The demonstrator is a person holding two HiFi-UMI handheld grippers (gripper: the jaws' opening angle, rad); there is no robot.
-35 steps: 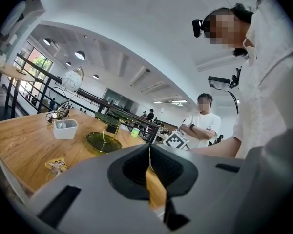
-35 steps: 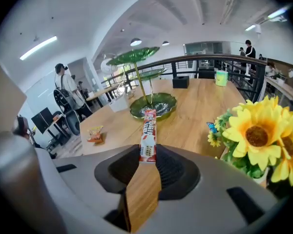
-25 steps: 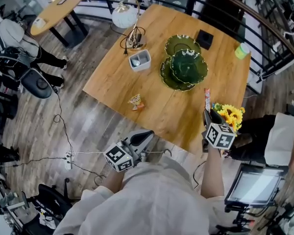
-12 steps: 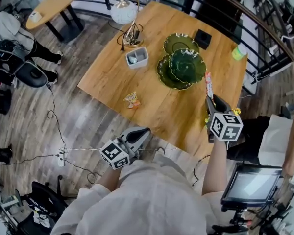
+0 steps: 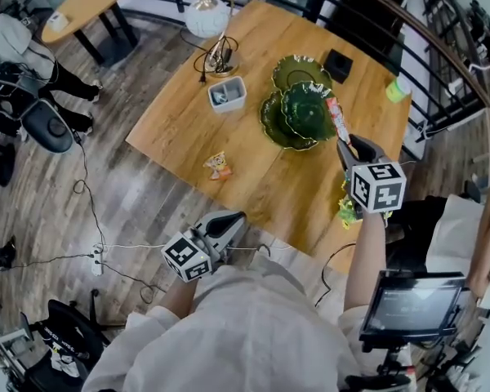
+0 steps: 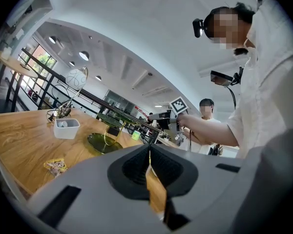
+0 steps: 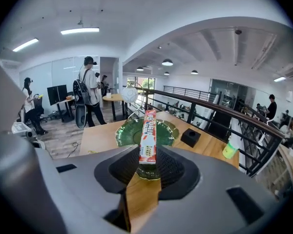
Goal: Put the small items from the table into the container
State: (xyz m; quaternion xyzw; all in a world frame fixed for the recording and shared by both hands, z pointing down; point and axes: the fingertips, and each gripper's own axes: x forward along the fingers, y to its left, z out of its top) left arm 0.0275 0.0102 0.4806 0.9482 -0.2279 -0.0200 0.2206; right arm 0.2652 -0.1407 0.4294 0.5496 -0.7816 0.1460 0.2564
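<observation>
My right gripper [image 5: 344, 144] is shut on a long red-and-white snack packet [image 5: 337, 119], held in the air over the table's right side beside the green tiered dish [image 5: 304, 111]. In the right gripper view the packet [image 7: 148, 135] stands up between the pads, with the dish [image 7: 122, 133] behind it. The white container [image 5: 227, 94] sits on the far left part of the table with small pieces inside. A small yellow snack bag [image 5: 218, 165] lies near the table's left edge. My left gripper [image 5: 229, 221] is shut and empty, off the table's near edge.
On the wooden table [image 5: 253, 178] stand a black box [image 5: 340, 64], a green cup [image 5: 399, 91], a white globe lamp [image 5: 207, 19] with its cable, and sunflowers [image 5: 347, 207] under my right gripper. A railing runs behind. People and chairs are at the left.
My right gripper has risen and moved further over the table toward the green dish, rolling as it went, with the packet still in it. The left gripper has stayed put.
</observation>
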